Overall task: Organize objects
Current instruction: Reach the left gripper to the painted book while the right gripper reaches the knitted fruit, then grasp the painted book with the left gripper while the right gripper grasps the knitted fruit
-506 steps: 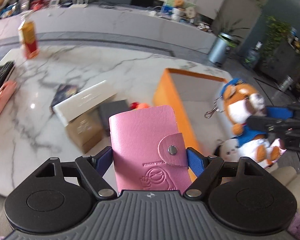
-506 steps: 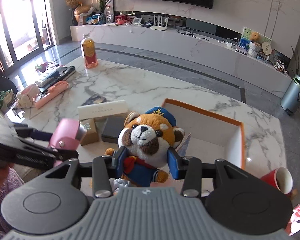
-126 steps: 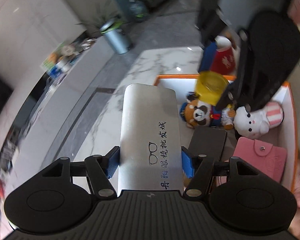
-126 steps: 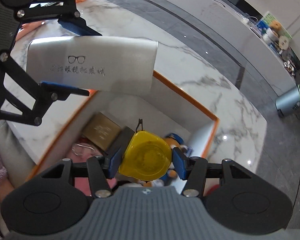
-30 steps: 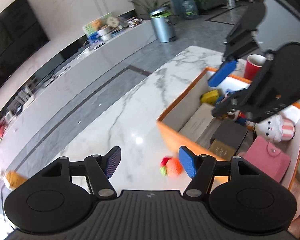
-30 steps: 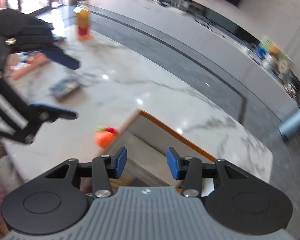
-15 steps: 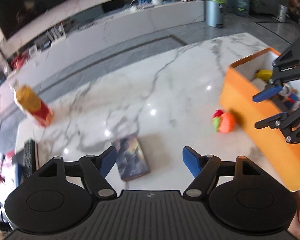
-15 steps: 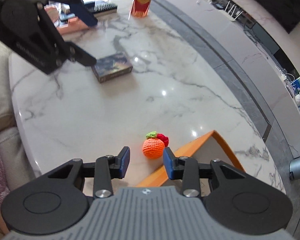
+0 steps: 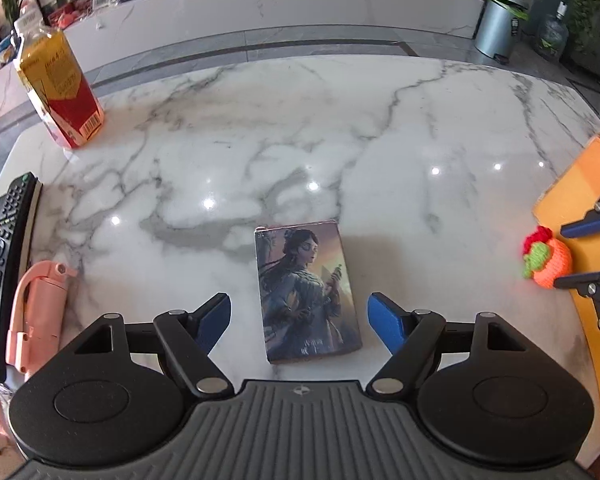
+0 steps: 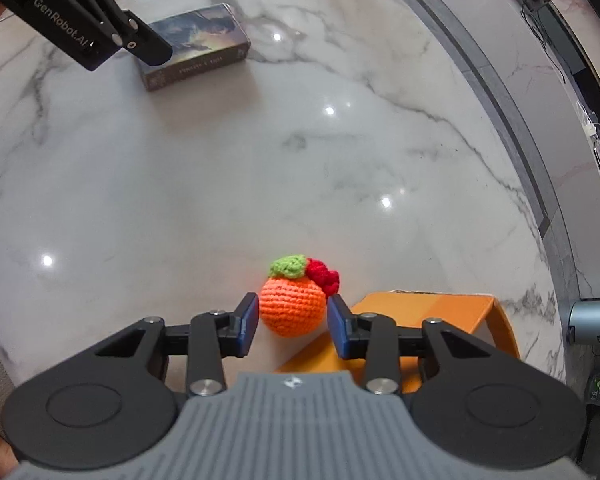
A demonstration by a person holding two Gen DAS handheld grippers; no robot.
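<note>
While left gripper (image 9: pixel 299 316) fingers gape over card box (image 9: pixel 307 291), right gripper (image 10: pixel 292 317) fingers flank crocheted orange (image 10: pixel 293 309), orange bin (image 10: pixel 440 312) beside.

**Count of things on the desk**

Two grippers: left gripper (image 9: pixel 299 315), right gripper (image 10: pixel 292 318). One illustrated card box (image 9: pixel 307 294) between the left gripper's fingers. One crocheted orange (image 10: pixel 293 308) between the right gripper's. One orange bin (image 10: pixel 440 312), one drink carton (image 9: pixel 58 90), one remote control (image 9: pixel 4 236), one pink gadget (image 9: pixel 36 316).
</note>
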